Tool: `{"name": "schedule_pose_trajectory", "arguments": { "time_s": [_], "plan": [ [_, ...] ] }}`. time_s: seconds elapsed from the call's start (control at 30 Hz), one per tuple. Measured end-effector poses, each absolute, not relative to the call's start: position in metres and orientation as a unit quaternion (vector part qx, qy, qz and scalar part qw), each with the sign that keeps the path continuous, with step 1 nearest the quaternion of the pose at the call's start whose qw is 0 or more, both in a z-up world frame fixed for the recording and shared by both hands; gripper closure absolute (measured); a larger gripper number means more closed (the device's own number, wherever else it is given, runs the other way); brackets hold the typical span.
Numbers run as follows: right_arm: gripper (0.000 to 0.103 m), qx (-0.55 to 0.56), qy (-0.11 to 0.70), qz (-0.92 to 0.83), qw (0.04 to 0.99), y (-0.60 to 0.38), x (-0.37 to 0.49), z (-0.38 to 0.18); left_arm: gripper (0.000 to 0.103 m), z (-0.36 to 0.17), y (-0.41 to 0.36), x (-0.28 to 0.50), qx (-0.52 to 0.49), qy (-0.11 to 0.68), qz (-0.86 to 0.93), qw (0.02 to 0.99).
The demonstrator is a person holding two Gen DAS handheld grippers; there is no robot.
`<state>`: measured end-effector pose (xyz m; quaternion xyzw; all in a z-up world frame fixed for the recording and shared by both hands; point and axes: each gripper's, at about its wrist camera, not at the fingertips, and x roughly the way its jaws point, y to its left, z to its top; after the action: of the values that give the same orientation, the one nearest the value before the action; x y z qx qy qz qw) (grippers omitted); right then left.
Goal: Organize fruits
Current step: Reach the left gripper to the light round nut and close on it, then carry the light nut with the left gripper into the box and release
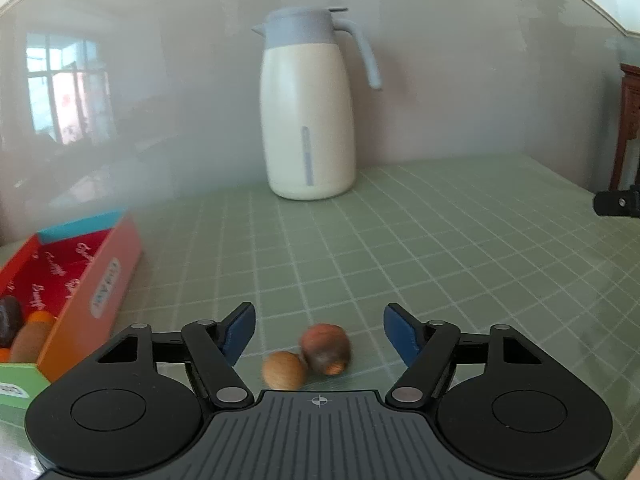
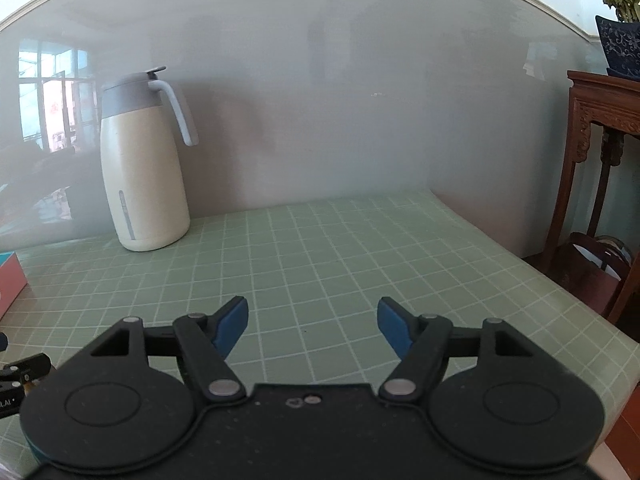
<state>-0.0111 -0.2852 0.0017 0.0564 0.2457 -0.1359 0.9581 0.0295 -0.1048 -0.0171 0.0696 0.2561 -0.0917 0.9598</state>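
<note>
The left gripper (image 1: 319,336) hangs over the table (image 1: 440,248) with its jaws spread wide and nothing held; two small fruits lie between and just below the pads, touching each other. The tan fruit (image 1: 285,370) sits at about 7 o'clock of the reddish fruit (image 1: 326,348). The right gripper (image 2: 313,326) is equally wide open and empty over bare grid, well apart from the fruit.

Risk, as I judge it: closing on the pair would catch both at once, or nip one and squirt the other away, since both are rounded and free to roll. The box (image 1: 94,296), at 9 o'clock, already holds fruit, so a careless drop could hit its rim.

The reddish fruit looks slightly oval, its long axis running roughly 11 to 5 o'clock, the paler end toward 5. The tan one looks near-round; blur hides any axis
</note>
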Motion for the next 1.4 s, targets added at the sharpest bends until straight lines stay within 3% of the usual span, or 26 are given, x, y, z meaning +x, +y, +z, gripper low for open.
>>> {"name": "schedule_pose_trajectory", "arguments": {
  "time_s": [0.1, 0.43, 0.57, 0.83, 1.17, 1.4],
  "plan": [
    [0.031, 0.058, 0.245, -0.137, 0.958, -0.287, -0.012, 0.001, 0.044, -0.020, -0.107, 0.033, 0.070, 0.265, -0.094, 0.957],
    [0.029, 0.061, 0.243, -0.137, 0.958, -0.289, -0.010, 0.001, 0.045, -0.020, -0.098, 0.024, 0.088, 0.275, -0.078, 0.954],
    [0.029, 0.062, 0.241, -0.136, 0.959, -0.289, -0.012, 0.002, 0.053, -0.020, -0.092, 0.018, 0.087, 0.285, -0.078, 0.951],
    [0.028, 0.068, 0.239, -0.140, 0.958, -0.293, -0.014, 0.003, 0.055, -0.022, -0.074, 0.023, 0.071, 0.303, -0.063, 0.948],
    [0.028, 0.067, 0.240, -0.138, 0.959, -0.291, -0.015, 0.004, 0.078, -0.035, -0.081, 0.038, 0.053, 0.324, -0.073, 0.942],
    [0.028, 0.066, 0.241, -0.136, 0.959, -0.290, -0.015, 0.005, 0.079, -0.034, -0.082, 0.039, 0.053, 0.322, -0.073, 0.942]
  ]
}}
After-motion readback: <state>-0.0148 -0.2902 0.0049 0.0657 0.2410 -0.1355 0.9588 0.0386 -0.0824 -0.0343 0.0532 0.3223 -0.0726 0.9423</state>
